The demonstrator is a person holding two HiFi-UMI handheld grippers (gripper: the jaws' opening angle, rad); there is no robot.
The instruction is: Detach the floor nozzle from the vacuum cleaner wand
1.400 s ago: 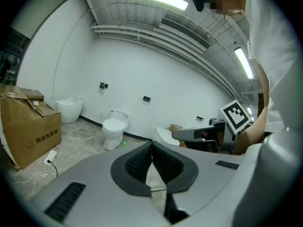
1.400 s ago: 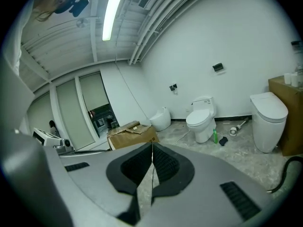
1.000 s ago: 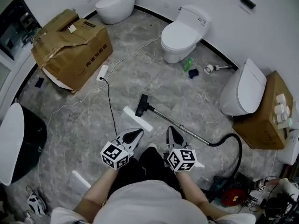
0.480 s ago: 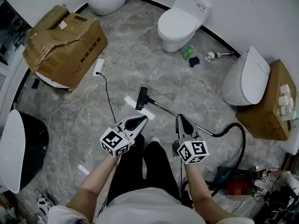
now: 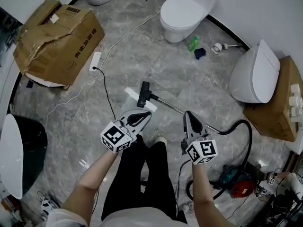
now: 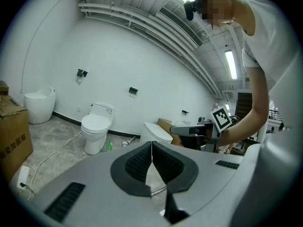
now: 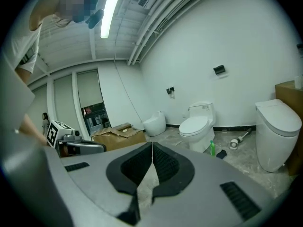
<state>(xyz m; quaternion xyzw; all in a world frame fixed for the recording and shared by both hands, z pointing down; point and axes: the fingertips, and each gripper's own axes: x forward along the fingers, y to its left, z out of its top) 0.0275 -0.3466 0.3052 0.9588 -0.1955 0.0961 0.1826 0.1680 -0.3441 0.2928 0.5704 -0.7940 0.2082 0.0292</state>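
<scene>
In the head view the black floor nozzle (image 5: 143, 93) lies on the grey marble floor, joined to the metal wand (image 5: 182, 111). The wand runs down and to the right into a black hose (image 5: 239, 126). My left gripper (image 5: 147, 114) hovers shut just below the nozzle with nothing in it. To the right, my right gripper (image 5: 187, 113) is shut and empty, its tips over the wand's middle. The left gripper view shows its pads (image 6: 142, 162) pressed together, and so does the right gripper view (image 7: 163, 164).
A torn cardboard box (image 5: 52, 37) stands at the upper left, with a power strip (image 5: 95, 60) and cables beside it. Toilets (image 5: 184, 13) (image 5: 255, 74) line the far wall. A green bottle (image 5: 193, 42) lies near them. The vacuum body (image 5: 241, 188) sits at the lower right.
Both grippers have moved forward and down toward the wand and nozzle, staying shut. The person has stepped closer, so the floor items sit nearer in the head view.
</scene>
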